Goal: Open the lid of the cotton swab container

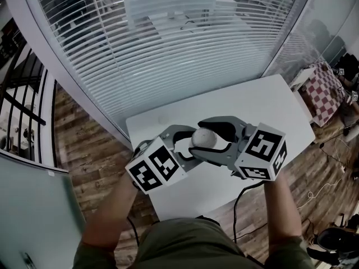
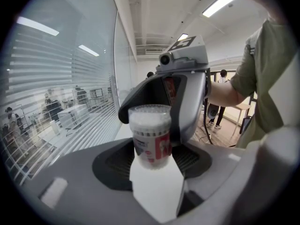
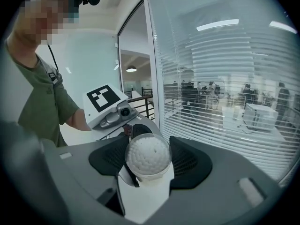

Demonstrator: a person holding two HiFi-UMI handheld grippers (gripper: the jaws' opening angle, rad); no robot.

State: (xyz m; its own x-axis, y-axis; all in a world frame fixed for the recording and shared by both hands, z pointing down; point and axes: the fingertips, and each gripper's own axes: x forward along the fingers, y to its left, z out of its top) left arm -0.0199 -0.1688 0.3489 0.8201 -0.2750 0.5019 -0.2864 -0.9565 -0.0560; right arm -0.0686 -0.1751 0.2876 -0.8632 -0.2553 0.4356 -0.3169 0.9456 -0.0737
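The cotton swab container [image 1: 203, 138] is a small clear tub packed with white swabs, held in the air above the white table [image 1: 252, 108]. In the left gripper view it stands upright with a red and white label [image 2: 151, 142], and my left gripper [image 2: 151, 159] is shut on its lower body. In the right gripper view its clear lid [image 3: 148, 154] faces the camera with the swab tips behind it. My right gripper [image 3: 149, 162] is shut on that lid end, a pad on each side. The two grippers meet nose to nose in the head view.
A glass wall with blinds [image 1: 168, 49] runs behind the table. Wooden floor [image 1: 90, 150] lies to the left and front. A chequered cloth [image 1: 324, 88] sits at the far right, and a black cable [image 1: 238, 206] hangs off the table's front edge.
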